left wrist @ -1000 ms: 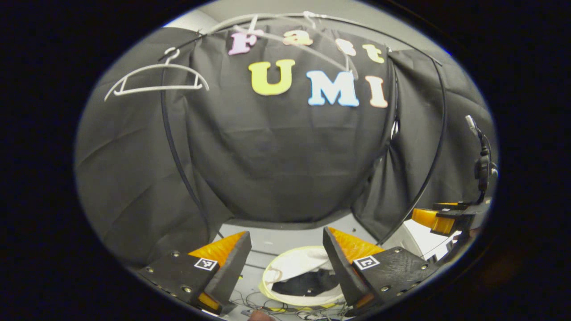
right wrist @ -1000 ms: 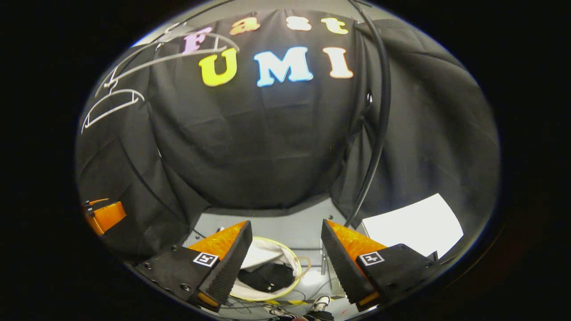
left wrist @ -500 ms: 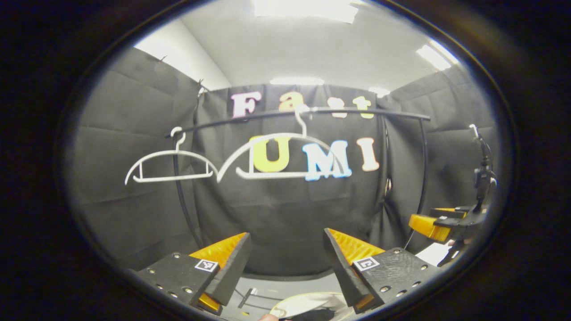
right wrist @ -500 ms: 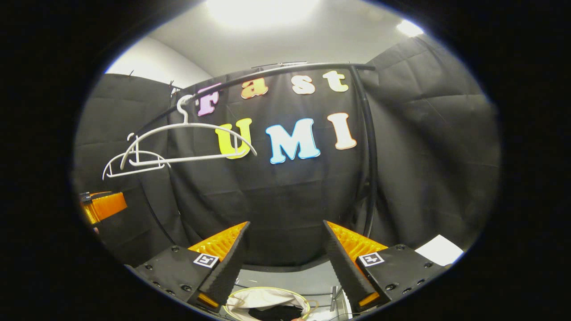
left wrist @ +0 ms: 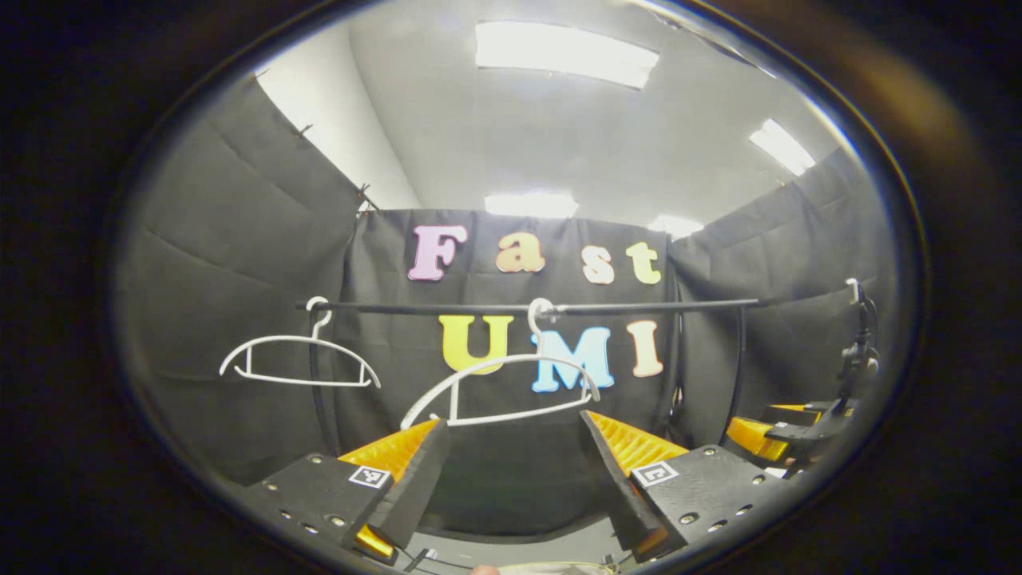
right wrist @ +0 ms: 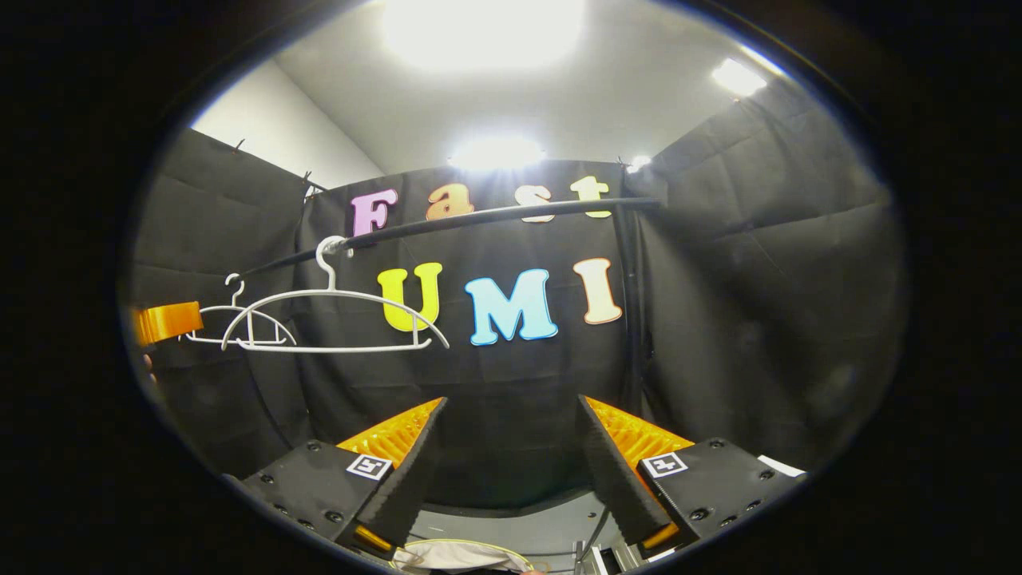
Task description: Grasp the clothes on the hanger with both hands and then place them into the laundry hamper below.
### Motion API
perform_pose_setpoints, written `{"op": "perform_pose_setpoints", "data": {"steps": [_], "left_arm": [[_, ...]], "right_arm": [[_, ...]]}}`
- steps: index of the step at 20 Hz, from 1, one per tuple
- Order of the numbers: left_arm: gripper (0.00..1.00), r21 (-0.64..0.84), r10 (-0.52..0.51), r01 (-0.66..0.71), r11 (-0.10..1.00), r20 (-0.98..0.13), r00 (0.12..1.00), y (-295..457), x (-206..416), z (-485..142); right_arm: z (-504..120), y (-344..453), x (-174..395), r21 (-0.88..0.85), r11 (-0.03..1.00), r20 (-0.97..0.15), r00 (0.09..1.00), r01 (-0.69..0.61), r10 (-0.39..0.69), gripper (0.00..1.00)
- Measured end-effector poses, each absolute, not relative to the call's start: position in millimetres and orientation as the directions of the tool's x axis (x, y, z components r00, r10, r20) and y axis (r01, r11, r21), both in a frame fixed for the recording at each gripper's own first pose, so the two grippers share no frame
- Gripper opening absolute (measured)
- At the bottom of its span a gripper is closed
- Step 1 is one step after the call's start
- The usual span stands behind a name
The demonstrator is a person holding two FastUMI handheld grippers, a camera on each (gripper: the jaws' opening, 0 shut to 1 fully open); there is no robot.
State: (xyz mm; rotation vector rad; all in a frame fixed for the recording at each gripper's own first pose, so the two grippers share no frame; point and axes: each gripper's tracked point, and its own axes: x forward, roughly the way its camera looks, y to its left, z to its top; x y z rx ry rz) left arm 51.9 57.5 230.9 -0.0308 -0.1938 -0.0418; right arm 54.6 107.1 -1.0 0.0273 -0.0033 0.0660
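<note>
Both grippers, left [left wrist: 511, 479] and right [right wrist: 511, 471], have lifted from hamper level to face the rail [left wrist: 527, 307], jaws apart and empty. Two hangers [left wrist: 499, 391] hang bare at 12 o'clock, long axis along the rail. Hamper [right wrist: 459, 555] sits at 6 o'clock; the clothes appear deposited, though they cannot be made out there.

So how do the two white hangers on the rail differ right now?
In the left gripper view, the nearer hanger tilts, its left end lower, while the far hanger hangs about level. The nearer hanger hooks near the rail's middle; the far hanger hooks by the rail's left end. Both are white and bare.
</note>
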Motion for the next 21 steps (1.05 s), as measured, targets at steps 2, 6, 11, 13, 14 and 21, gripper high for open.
{"op": "perform_pose_setpoints", "data": {"steps": [2,6,11,13,14,21], "left_arm": [[0.94,-0.063,-0.042,0.059,0.996,0.231,0.972,62,46,242],[0.94,-0.06,0.005,0.008,0.998,0.217,0.976,82,48,238],[0.94,-0.101,0.036,-0.02,0.995,0.16,0.987,93,58,212],[0.94,-0.112,0.057,-0.042,0.993,0.141,0.988,99,64,202],[0.93,-0.117,0.065,-0.05,0.992,0.133,0.989,101,69,198],[0.94,-0.139,0.066,-0.047,0.989,0.136,0.988,102,66,172]], "right_arm": [[2,101,48,0.032,0.998,0.015,0.999,-0.046,0.045,0.92],[-7,85,33,0.027,1.0,-0.007,1.0,-0.004,0.004,0.92],[-7,73,30,0.019,0.999,-0.016,0.999,0.047,-0.047,0.98],[-6,76,35,0.029,0.999,-0.017,0.999,0.043,-0.042,0.98],[-4,79,39,0.038,0.999,-0.017,0.999,0.037,-0.036,0.98],[-1,92,48,0.059,0.998,-0.018,1.0,0.02,-0.019,0.93]]}}
